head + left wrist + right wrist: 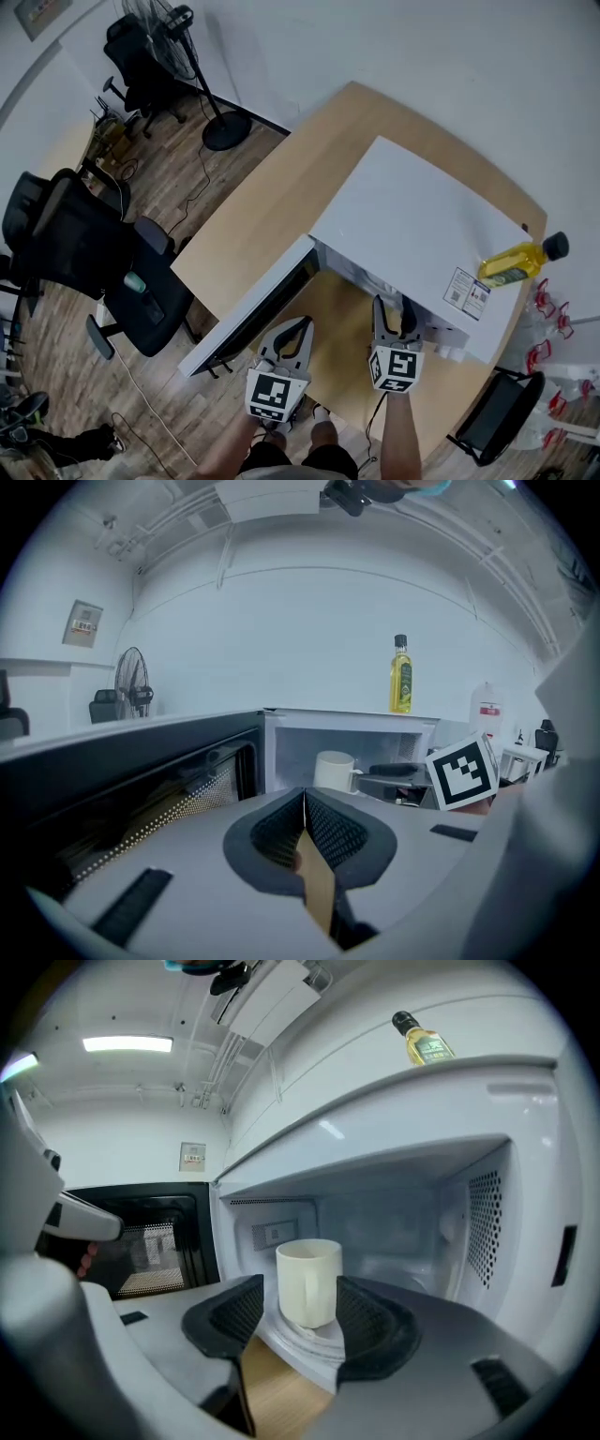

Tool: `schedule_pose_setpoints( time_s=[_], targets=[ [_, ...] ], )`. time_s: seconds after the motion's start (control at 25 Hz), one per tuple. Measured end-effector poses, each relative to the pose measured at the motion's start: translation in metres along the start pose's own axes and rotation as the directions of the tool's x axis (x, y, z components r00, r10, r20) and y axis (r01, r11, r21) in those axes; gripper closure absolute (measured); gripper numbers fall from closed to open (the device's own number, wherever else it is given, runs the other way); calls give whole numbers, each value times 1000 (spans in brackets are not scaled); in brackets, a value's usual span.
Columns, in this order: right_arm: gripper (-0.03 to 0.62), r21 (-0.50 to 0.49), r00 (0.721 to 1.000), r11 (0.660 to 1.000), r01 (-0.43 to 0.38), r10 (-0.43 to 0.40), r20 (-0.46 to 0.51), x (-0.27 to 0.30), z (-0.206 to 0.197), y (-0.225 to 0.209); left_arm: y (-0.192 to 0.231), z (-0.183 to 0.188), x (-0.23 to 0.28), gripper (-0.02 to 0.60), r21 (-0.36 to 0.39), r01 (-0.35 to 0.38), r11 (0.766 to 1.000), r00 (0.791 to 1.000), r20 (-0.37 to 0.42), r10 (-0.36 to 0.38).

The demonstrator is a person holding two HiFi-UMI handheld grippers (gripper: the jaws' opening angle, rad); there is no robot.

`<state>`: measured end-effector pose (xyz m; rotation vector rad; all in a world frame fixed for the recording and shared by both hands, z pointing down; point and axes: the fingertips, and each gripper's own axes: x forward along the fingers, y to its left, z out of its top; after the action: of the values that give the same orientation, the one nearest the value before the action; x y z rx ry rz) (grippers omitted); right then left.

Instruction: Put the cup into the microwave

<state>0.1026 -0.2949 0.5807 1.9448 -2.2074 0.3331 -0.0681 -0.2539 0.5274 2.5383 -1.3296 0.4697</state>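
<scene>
- Cup (309, 1282): it is white and stands upright inside the microwave (412, 216), on the glass turntable (309, 1342) near the front of the cavity.
- From your left gripper view the cup (334, 770) shows inside the lit cavity, with its handle on the side toward your right gripper.
- Your right gripper (302, 1316) has its jaws spread wide at the mouth of the cavity, and the cup stands in the gap between the 2 pads.
- There is clear space at the left pad. The right pad sits so close to the cup's side that I cannot tell for sure whether there is a gap, but the jaws look released.
- In the head view your right gripper (394, 319) reaches in under the front edge of the microwave, so its tips are partly covered.
- Your left gripper (305, 803) has its jaws pressed together with nothing between them.
- It sits in front of the microwave, just beside the open door (131, 780) and low over the wooden bench (281, 206).
- The door (248, 314) is swung fully out to your left, so its dark window faces both grippers.
- 1 yellow oil bottle (516, 262) with a dark cap stands on top of the microwave near its right end.
- Beyond the bench, on the wood floor, stand a black office chair (84, 234) and a pedestal fan (173, 37).
</scene>
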Motion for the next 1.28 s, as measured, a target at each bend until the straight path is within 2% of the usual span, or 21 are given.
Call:
schedule_pose_setpoints(
  time_s=[0.24,0.8,0.96,1.28],
  targets=[
    [367,-6,1000,1000,16,-16,17,-27,14,0,-11,16,-13,555,31,22,999,999,30,-23],
    [479,-17,989,992,122,-120,85,-135,54,9,-58,53,-70,555,113,130,985,982,120,-144],
    [520,-25,980,985,171,-167,105,-171,60,11,-72,58,-87,555,142,165,976,973,139,-185],
    [553,-21,962,971,240,-235,137,-246,64,29,-89,46,-134,555,182,210,961,961,144,-237]
  ],
)
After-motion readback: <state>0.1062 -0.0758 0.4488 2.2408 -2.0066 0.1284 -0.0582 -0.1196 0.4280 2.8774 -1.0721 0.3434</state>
